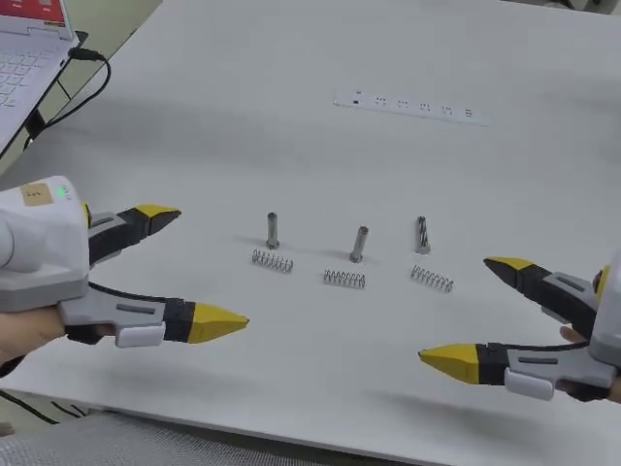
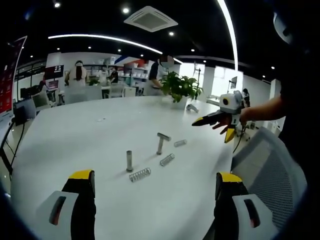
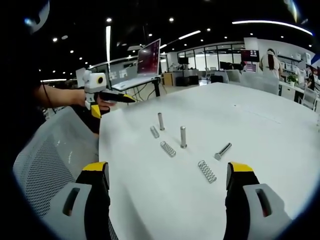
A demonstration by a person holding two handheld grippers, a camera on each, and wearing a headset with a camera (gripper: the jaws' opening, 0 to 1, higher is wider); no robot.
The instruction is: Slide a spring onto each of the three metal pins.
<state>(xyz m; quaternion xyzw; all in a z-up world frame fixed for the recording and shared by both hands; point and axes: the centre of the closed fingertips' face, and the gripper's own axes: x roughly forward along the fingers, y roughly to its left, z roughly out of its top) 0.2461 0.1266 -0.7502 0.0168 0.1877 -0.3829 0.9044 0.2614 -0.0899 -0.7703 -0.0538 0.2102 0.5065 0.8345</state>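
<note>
Three short metal pins stand in a row on the white table [image 1: 243,136]: the left pin [image 1: 273,231], the middle pin [image 1: 359,245] and the right pin [image 1: 422,235]. A loose spring lies just in front of each: left spring [image 1: 273,260], middle spring [image 1: 344,280], right spring [image 1: 431,279]. My left gripper [image 1: 209,267] hovers open to the left of the row, its yellow tips wide apart. On the other side, the right gripper [image 1: 454,309] is open and empty too. In the right gripper view the nearest pin [image 3: 223,150] looks tilted.
A laptop [image 1: 24,49] with a black cable [image 1: 92,73] sits at the far left corner. A white power strip [image 1: 412,105] lies behind the pins. The table's front edge runs close under both grippers, with a grey mesh chair [image 3: 50,155] beyond it.
</note>
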